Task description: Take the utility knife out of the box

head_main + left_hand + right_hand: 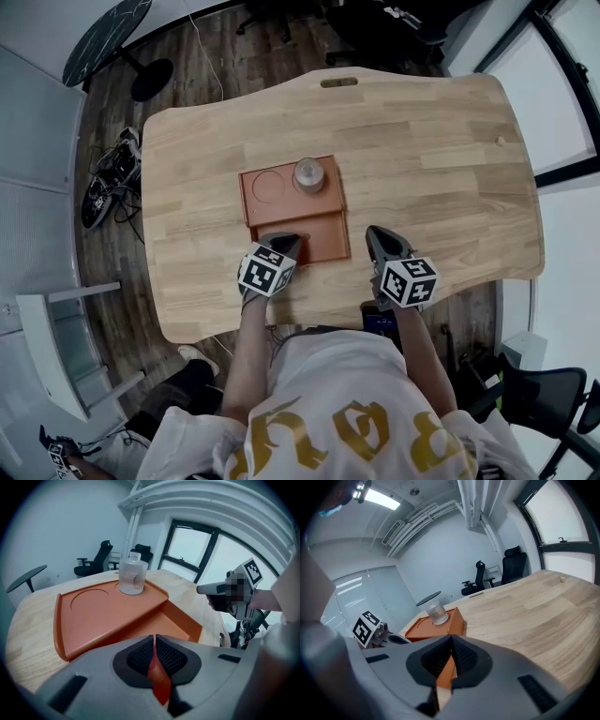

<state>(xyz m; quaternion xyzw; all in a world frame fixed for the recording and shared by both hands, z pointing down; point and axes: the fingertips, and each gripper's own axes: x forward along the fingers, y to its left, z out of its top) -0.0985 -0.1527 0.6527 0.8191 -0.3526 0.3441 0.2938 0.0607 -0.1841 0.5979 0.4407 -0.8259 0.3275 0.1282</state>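
Note:
An orange box lies in the middle of the wooden table, with a glass jar standing on its raised far part beside a round recess. My left gripper is shut and empty, its tip over the box's lower near compartment, which looks empty. To the right of the box, my right gripper is also shut and empty above bare table. In the right gripper view the box and jar lie ahead to the left. No utility knife shows in any view.
The table's near edge runs just under both grippers. A slot is cut in the far edge and a small bit lies at the far right. Office chairs and a round black table stand beyond; cables lie on the floor at left.

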